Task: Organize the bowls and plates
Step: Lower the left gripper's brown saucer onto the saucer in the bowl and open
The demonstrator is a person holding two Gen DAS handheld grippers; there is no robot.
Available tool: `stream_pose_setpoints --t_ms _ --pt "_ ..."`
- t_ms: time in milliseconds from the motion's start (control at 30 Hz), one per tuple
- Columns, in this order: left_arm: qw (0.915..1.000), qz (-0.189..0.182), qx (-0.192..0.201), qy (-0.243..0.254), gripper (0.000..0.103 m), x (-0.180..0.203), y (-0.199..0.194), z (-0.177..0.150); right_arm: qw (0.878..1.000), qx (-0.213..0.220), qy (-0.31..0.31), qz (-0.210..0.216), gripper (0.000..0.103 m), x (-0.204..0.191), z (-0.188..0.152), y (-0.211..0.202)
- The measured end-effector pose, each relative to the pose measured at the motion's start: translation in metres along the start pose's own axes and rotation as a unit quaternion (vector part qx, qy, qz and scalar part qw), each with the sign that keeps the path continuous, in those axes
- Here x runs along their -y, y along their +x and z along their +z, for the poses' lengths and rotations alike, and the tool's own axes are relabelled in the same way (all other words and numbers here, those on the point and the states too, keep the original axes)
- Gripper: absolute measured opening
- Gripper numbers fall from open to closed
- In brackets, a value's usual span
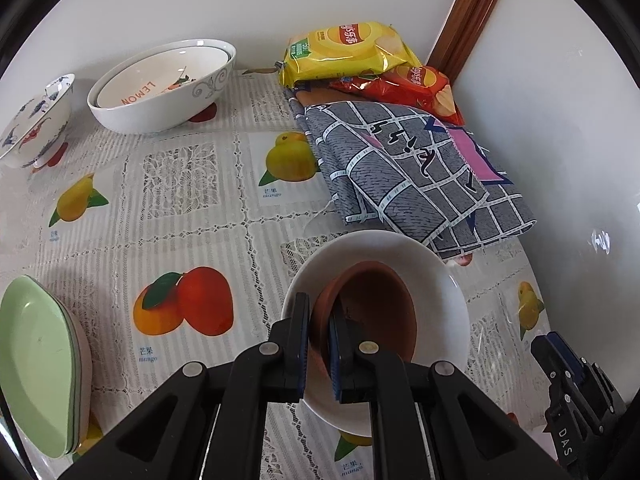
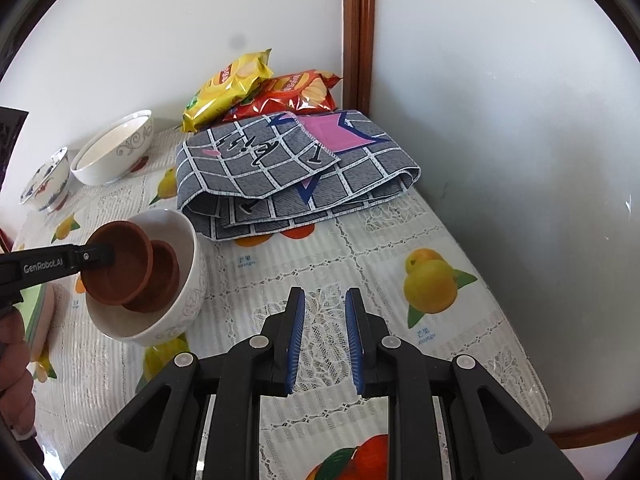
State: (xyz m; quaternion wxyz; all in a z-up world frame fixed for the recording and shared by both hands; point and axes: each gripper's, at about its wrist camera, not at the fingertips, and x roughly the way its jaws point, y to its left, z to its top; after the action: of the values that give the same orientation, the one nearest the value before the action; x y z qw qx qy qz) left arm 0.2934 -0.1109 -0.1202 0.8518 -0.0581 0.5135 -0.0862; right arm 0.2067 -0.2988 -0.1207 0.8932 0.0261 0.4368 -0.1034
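The left gripper [image 1: 318, 344] was clamped tight on the rim of a brown clay bowl [image 1: 372, 312], one pad inside the wall and one outside. That bowl hung tilted inside a white bowl [image 1: 448, 292], which stood near the tabletop's right edge, just in front of a folded checked cloth [image 1: 420, 176]. In the right wrist view a second, smaller brown bowl [image 2: 166, 276] lay in the white bowl, partly under the held one; whether the two touched could not be told. The right gripper [image 2: 325, 340] hovered over bare tablecloth [image 2: 320, 272] with its jaws a little apart and nothing between them.

Part of the sorting looked done. At the back edge, a lemon-printed bowl [image 1: 160, 80] sat nested in a large white bowl [image 1: 132, 116], with a blue-and-red painted bowl [image 1: 36, 120] standing alone beside them. Green plates [image 1: 36, 360] were stacked at the left edge. Still open, by this reading: releasing the clay bowl into its nest, and finding a place for the painted bowl. Two crisp bags [image 1: 352, 52] in the back right corner seemed outside the job.
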Motion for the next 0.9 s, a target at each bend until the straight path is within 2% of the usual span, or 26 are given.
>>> stream_pose_setpoints --t_ms 233,367,733,800,833,900 --pt "0.9999 -0.01 -0.006 -0.005 0.01 0.002 0.008 0.001 1.0 -0.009 -0.002 0.008 0.021 0.001 -0.003 0.008" --pt "0.9997 -0.018 -0.011 -0.009 0.01 0.003 0.012 0.002 1.0 -0.008 0.0 0.009 0.028 0.002 -0.003 0.009" --pt "0.9994 -0.028 -0.018 -0.012 0.011 0.002 0.012 0.001 1.0 0.006 -0.006 0.012 0.037 -0.007 0.001 -0.002" --pt "0.9994 -0.027 -0.017 -0.01 0.016 0.002 0.007 0.0 1.0 0.012 -0.006 0.014 0.039 -0.01 0.002 -0.006" --pt "0.9996 -0.024 -0.013 -0.008 0.022 0.002 0.003 0.0 1.0 0.014 -0.006 0.016 0.04 -0.01 0.002 -0.008" --pt "0.9998 -0.018 0.0 -0.004 0.024 0.001 -0.006 0.0 1.0 0.02 -0.004 0.023 0.044 -0.013 0.004 -0.012"
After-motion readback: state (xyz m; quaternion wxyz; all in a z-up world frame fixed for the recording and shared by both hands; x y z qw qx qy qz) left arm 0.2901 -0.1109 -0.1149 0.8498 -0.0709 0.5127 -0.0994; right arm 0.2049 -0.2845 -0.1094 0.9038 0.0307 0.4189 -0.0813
